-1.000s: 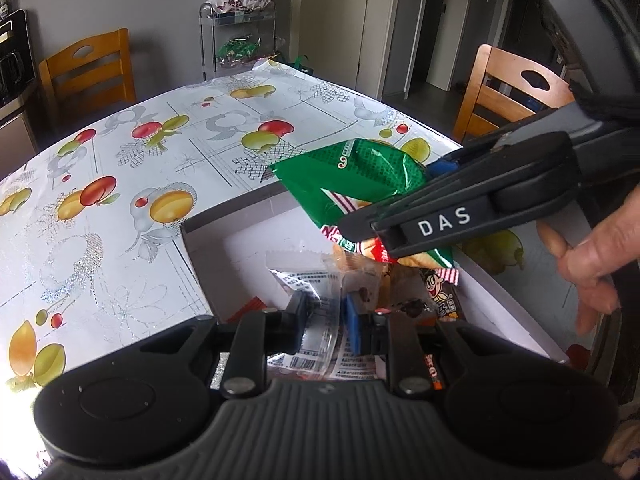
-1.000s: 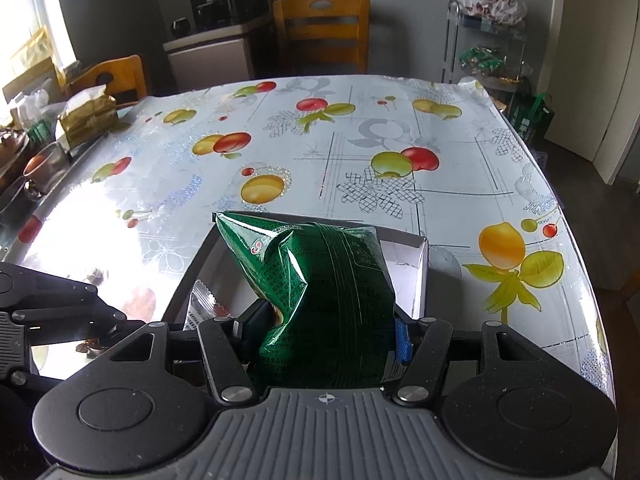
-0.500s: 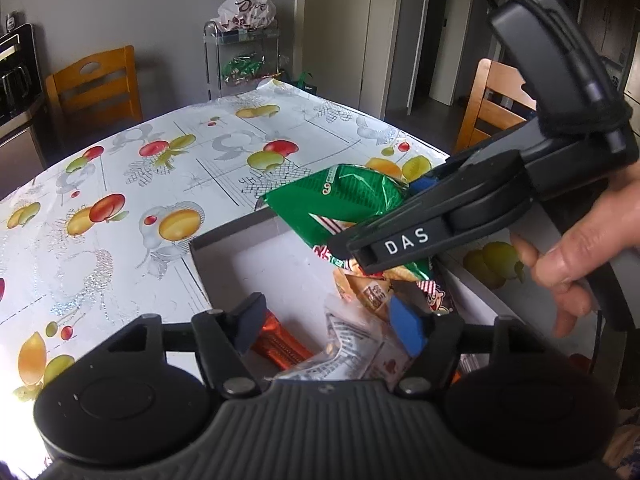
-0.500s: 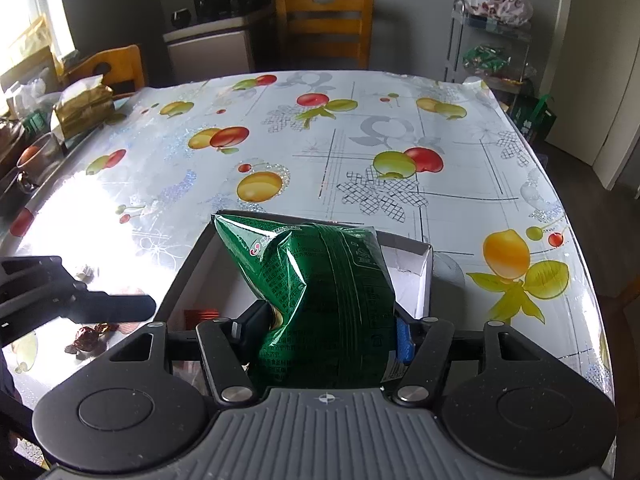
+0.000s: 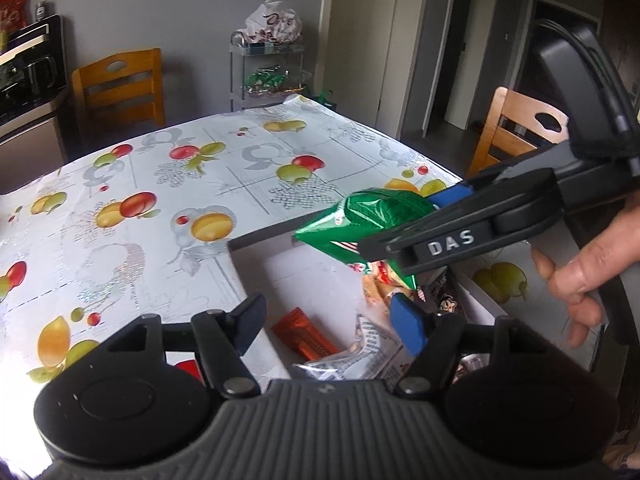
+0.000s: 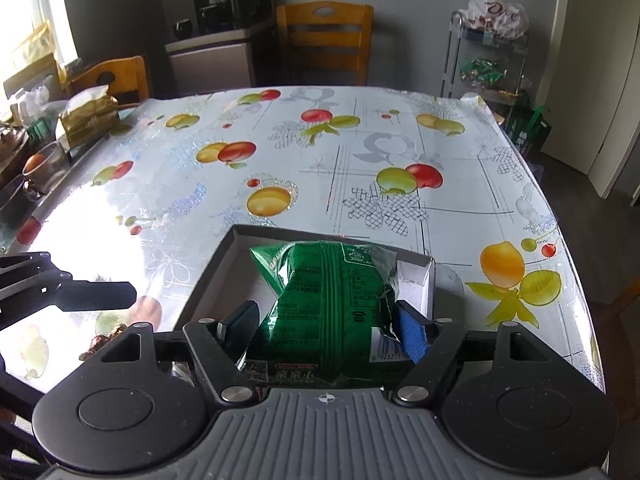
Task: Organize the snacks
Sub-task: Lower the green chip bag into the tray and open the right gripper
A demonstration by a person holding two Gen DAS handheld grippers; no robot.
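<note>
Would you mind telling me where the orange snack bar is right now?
In the left wrist view, the orange snack bar lies on the white box floor, between the open left claw fingers, beside a silver packet.

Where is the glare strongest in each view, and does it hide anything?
Left wrist view: glare whitens the tablecloth at the lower left edge, washing out its print. Right wrist view: a bright patch on the tablecloth at left bleaches the fruit pattern; the green snack bag stays clear.

"DAS" in raised letters on the right gripper [image 5: 404, 240], barcode digits "923775" on the green snack bag [image 6: 328, 304], other print too small to read
</note>
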